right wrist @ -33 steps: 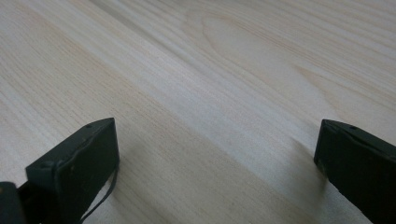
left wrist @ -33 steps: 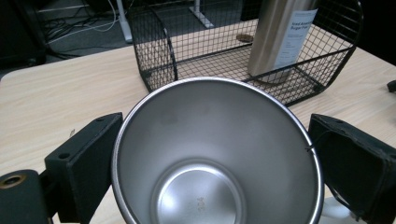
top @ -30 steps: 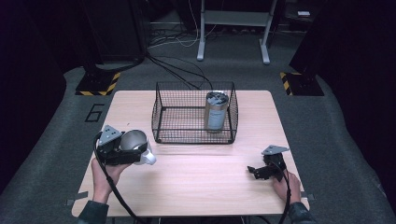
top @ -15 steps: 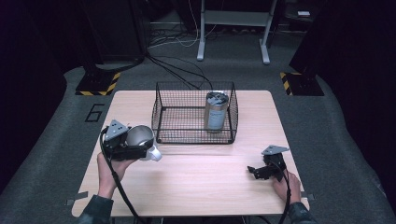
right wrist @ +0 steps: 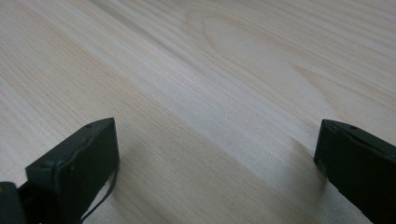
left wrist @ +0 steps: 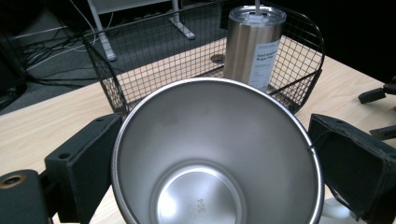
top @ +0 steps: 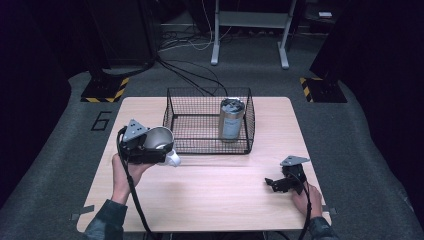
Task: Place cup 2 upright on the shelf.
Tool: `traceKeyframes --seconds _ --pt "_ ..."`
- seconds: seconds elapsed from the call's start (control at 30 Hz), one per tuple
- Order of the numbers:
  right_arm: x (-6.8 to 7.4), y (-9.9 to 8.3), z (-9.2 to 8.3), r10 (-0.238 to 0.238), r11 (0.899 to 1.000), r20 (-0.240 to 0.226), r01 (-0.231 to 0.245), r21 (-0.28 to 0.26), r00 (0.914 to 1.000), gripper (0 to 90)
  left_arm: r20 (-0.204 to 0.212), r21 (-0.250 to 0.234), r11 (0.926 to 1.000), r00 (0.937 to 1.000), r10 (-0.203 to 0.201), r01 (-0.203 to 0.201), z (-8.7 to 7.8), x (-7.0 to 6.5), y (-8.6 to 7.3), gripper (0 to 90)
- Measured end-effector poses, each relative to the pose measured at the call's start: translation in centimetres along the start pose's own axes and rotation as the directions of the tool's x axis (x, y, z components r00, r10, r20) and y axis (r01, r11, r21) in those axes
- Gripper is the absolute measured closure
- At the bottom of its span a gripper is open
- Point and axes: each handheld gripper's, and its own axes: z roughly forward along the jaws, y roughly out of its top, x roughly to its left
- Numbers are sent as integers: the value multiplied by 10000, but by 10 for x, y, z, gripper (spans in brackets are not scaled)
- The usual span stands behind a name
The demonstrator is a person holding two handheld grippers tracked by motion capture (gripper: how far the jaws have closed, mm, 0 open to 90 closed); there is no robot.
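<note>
My left gripper (top: 159, 150) is shut on a steel cup (top: 161, 140), held above the table's left side just left of the wire basket (top: 172, 111). In the left gripper view the cup (left wrist: 217, 154) opens toward the camera, empty, with a jaw on each side. A lidded steel tumbler (top: 231, 119) stands upright inside the basket at its right end; the tumbler (left wrist: 253, 44) bears a white label. My right gripper (top: 272, 183) rests open low over the table's right front, nothing between its jaws, and the right gripper view looks down on bare wood (right wrist: 210, 107).
The black wire basket (left wrist: 112, 79) sits at the table's back middle, its left half holding nothing. The wooden table (top: 210, 195) has bare room in front. Cables and a desk frame (top: 250, 30) lie on the floor behind.
My left gripper has carried the steel cup to the right and toward the basket's left front corner. The right gripper has stayed put.
</note>
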Motion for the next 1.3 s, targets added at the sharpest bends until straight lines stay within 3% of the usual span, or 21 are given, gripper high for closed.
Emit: traceKeyframes --seconds 0.6,1.0,1.3 --pt "0 0 0 -4 10000 -5 4 0 10000 0 331 -41 9984 9979 560 -559 18 -7 33 63" --pt "0 0 0 10 10000 -4 -10 -4 10000 0 296 38 9954 9950 951 -953 42 -13 59 63" --pt "0 0 0 -8 10000 2 8 3 10000 0 313 125 9972 9968 733 -737 65 -9 73 63"
